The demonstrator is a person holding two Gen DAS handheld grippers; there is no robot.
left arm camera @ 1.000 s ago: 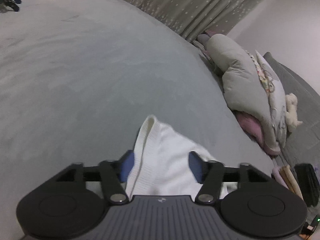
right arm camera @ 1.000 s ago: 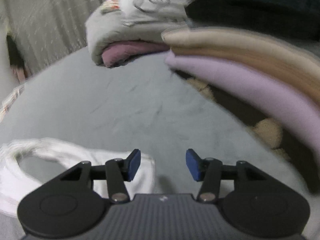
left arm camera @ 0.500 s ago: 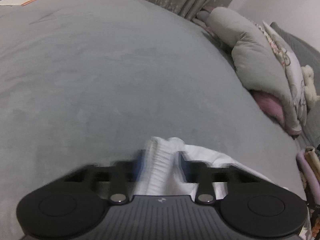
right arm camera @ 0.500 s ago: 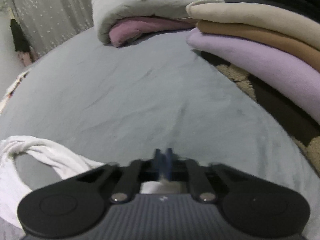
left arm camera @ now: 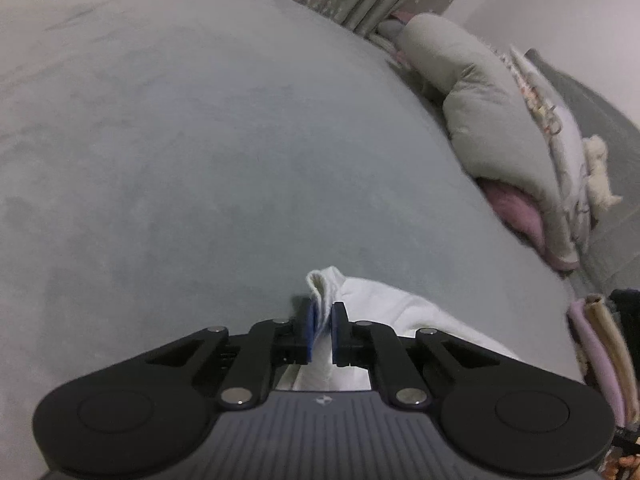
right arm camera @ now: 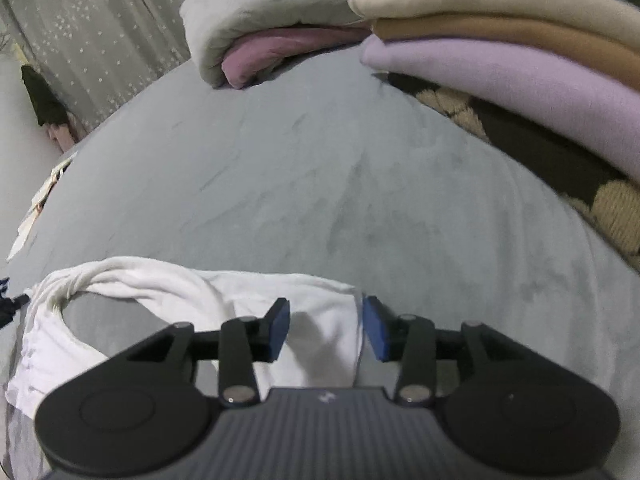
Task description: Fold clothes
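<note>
1. White garment (left arm camera: 384, 312) lies on the near part of the grey bed (left arm camera: 200, 160).
2. Left gripper (left arm camera: 321, 330) is clamped on its ribbed edge.
3. Right gripper (right arm camera: 325, 330): jaws opening, cloth between, unpinched; re-closing on the corner is advised before lifting.

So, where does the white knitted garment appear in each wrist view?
Left wrist: white knitted garment at bottom centre, ribbed edge pinched in the left gripper.
Right wrist: bottom left, reaching the right gripper.
Shared landmark: folded lilac cloth.
</note>
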